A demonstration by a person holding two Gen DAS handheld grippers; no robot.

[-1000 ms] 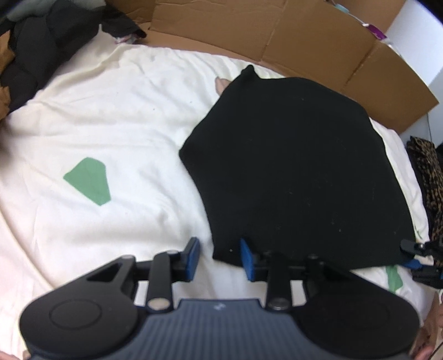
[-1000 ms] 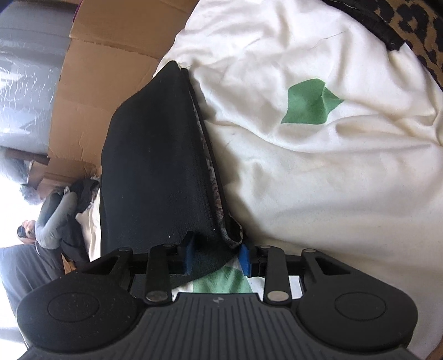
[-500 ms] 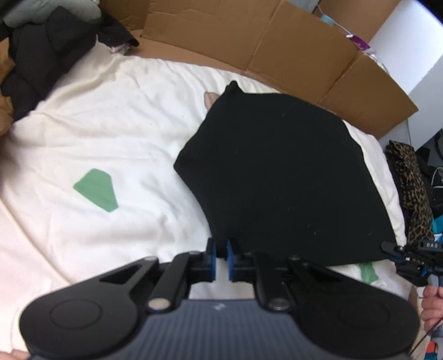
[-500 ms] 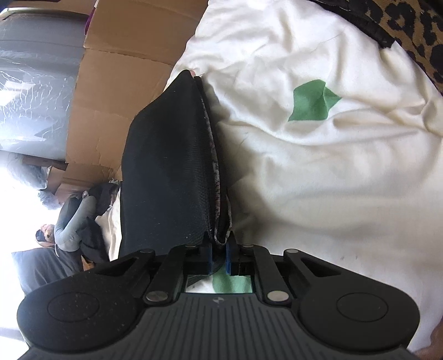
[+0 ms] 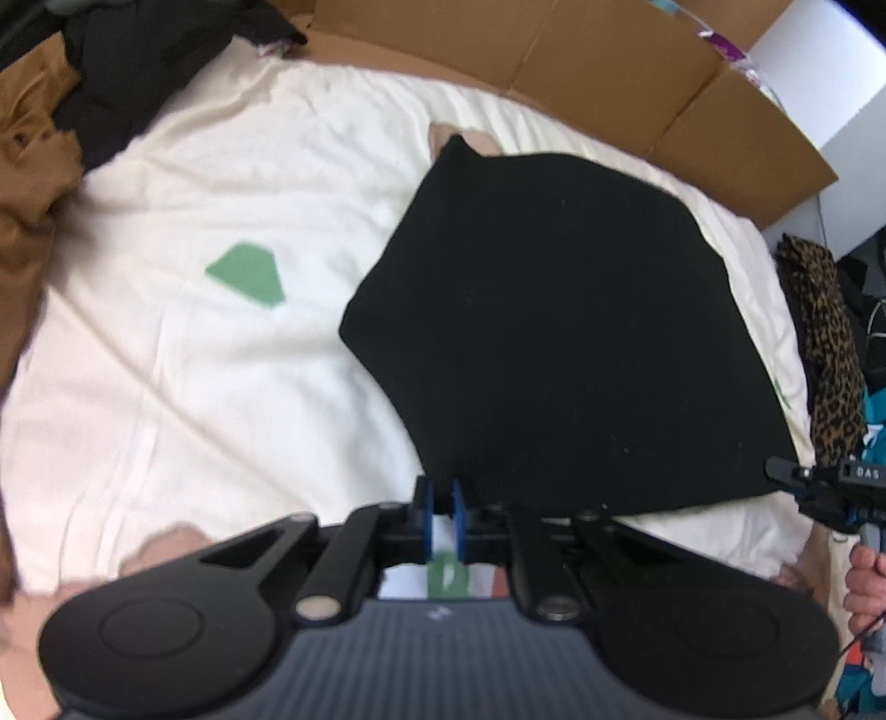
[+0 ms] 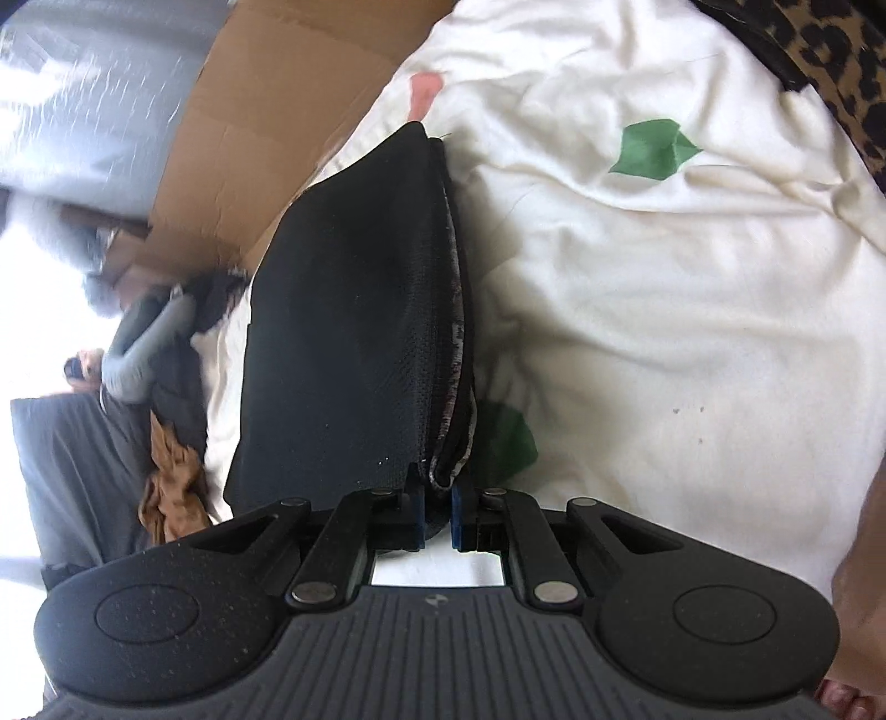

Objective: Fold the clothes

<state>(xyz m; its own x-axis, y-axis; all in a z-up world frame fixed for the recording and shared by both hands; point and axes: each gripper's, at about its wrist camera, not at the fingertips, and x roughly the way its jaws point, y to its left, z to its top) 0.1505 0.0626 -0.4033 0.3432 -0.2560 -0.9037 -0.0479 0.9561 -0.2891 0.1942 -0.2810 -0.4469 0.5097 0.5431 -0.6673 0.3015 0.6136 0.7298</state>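
Note:
A black garment [image 5: 554, 332] lies spread on a white sheet [image 5: 194, 387]. My left gripper [image 5: 440, 509] is shut on its near left corner, the blue pads nearly together. In the right wrist view the same garment [image 6: 354, 332] shows edge-on in several layers, its near end raised off the sheet. My right gripper [image 6: 437, 515] is shut on that near corner. In the left wrist view the right gripper [image 5: 814, 487] shows at the garment's near right corner, with a hand [image 5: 864, 576] below it.
Green patches [image 5: 246, 274] [image 6: 650, 149] mark the sheet. Cardboard panels [image 5: 554, 44] line the far edge. A pile of dark and brown clothes [image 5: 55, 111] sits at the far left, and a leopard-print garment [image 5: 825, 332] lies at the right.
Both grippers went from open to shut on the black garment's near corners. Both then rose, and the garment's near edge lifted off the sheet.

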